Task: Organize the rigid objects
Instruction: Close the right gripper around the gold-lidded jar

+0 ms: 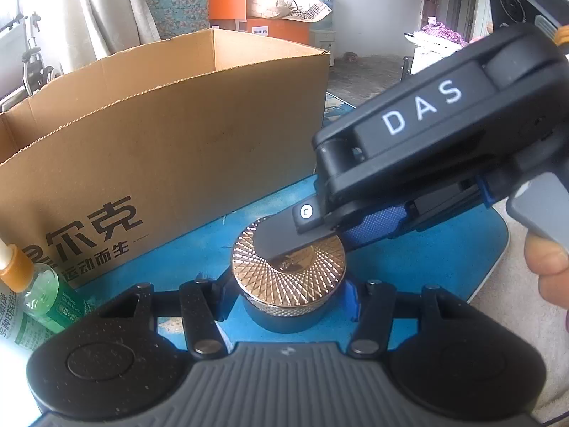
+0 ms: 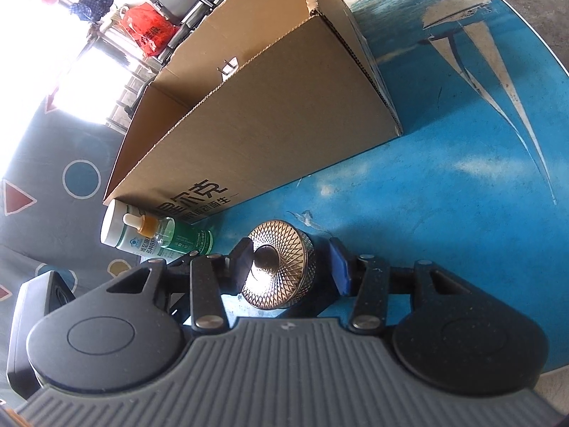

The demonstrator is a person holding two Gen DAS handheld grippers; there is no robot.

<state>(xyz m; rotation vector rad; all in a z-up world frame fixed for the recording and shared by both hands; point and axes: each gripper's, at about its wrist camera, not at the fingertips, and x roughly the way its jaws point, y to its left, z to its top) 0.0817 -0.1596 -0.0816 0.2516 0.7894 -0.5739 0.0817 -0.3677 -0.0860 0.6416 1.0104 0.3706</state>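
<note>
Blue table (image 2: 462,185), cardboard box (image 1: 170,135) looking empty. Gold-lidded jar (image 1: 288,270) sitting in front of box, left gripper (image 1: 286,297) closing around it, right gripper (image 2: 290,267) straddling lid. Bottles (image 2: 170,236) waiting beside box. Nothing packed yet.

The left gripper (image 1: 286,293) points steeply down, its two fingers set either side of a round jar (image 1: 288,277) with a gold patterned lid; the blue pad of one finger (image 1: 350,297) lies right at the jar's side, but whether the pads press cannot be told. The right gripper (image 1: 322,238) reaches in from the right, tilted down, one black finger (image 1: 284,240) lying over the lid. In its own view its jaws flank the lid, the blue pad (image 2: 339,267) apart from it. A hand (image 1: 547,267) grips its handle
</note>
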